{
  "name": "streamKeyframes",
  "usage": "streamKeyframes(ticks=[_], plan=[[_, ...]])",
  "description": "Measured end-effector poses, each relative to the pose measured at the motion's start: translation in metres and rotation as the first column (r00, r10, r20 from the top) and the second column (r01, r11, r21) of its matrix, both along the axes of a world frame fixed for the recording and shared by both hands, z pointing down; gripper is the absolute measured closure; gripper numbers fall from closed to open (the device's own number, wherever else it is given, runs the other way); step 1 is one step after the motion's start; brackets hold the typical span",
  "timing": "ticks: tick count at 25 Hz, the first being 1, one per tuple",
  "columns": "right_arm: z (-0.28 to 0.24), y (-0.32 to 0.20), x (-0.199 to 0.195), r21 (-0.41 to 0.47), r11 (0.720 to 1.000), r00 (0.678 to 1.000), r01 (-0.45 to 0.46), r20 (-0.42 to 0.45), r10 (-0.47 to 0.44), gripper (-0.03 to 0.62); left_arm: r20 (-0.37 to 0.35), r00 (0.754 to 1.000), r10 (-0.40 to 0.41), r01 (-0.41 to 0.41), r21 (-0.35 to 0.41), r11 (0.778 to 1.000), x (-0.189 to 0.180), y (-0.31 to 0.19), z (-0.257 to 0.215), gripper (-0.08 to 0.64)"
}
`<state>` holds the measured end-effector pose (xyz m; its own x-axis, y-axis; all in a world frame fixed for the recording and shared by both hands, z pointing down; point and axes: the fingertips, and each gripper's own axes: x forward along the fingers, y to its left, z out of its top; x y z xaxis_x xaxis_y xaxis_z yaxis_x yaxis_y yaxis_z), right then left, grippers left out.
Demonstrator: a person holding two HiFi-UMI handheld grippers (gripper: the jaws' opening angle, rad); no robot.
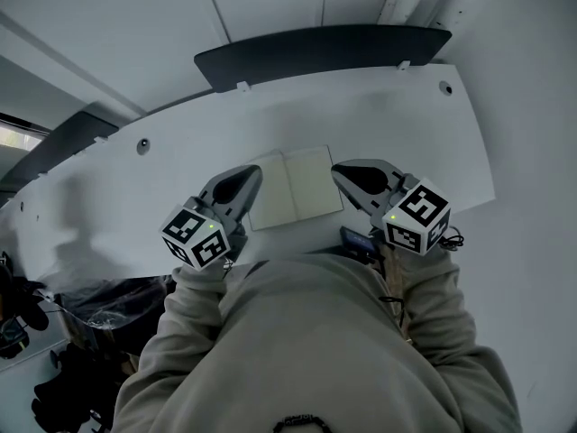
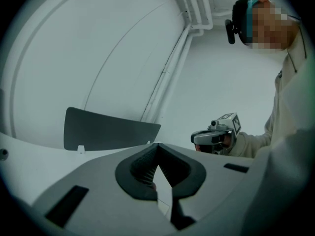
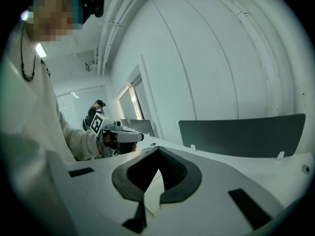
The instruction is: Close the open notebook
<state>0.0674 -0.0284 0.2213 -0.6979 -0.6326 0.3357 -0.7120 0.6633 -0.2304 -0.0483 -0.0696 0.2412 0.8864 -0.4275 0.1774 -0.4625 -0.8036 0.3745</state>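
No words, numbers or brand names can be read; the only signs are black-and-white square patterns on the marker cube (image 1: 196, 234) of the left gripper (image 1: 245, 180) and the marker cube (image 1: 416, 216) of the right gripper (image 1: 348, 177), either side of the notebook (image 1: 293, 186).

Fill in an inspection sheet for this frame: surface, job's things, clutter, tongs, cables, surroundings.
Surface: white curved desk.
Job's things: notebook lies open and flat between the two tongs, not held.
Clutter: small dark item under the right tongs, kind unclear; dark heap beside the desk at the left.
Tongs: left tongs shut, empty; right tongs shut, empty; one by each side of the notebook.
Cables: thin dark cable by the right tongs' marker cube.
Surroundings: dark divider panel behind the desk, white walls; another person far off.
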Motion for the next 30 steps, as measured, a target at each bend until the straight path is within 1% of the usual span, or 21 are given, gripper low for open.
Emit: streamKeyframes(ticks=[6,10,17,25,30], plan=[[0.016,-0.008,0.025,-0.009,0.999,0.999,-0.035,-0.017,0.034,0.572,-0.002,1.000,-0.006,0.006,-0.011,1.000,0.013,-0.009,-0.004,0.567],[0.023,-0.013,0.031,-0.015,0.998,0.998,-0.056,0.009,0.056,0.572,0.015,1.000,0.007,-0.007,-0.007,1.000,0.021,-0.010,-0.001,0.567],[0.030,-0.010,0.038,-0.032,0.999,0.999,-0.036,0.018,0.037,0.572,0.024,0.999,0.043,-0.043,-0.010,0.999,0.041,0.000,0.002,0.566],[0.026,-0.012,0.033,-0.025,1.000,1.000,-0.015,0.023,0.015,0.572,0.016,1.000,0.024,-0.023,-0.022,0.999,0.037,0.000,0.003,0.566],[0.028,-0.010,0.032,-0.025,1.000,1.000,-0.012,0.020,0.012,0.572,0.014,0.999,0.033,-0.033,-0.013,0.999,0.037,0.003,0.004,0.566]])
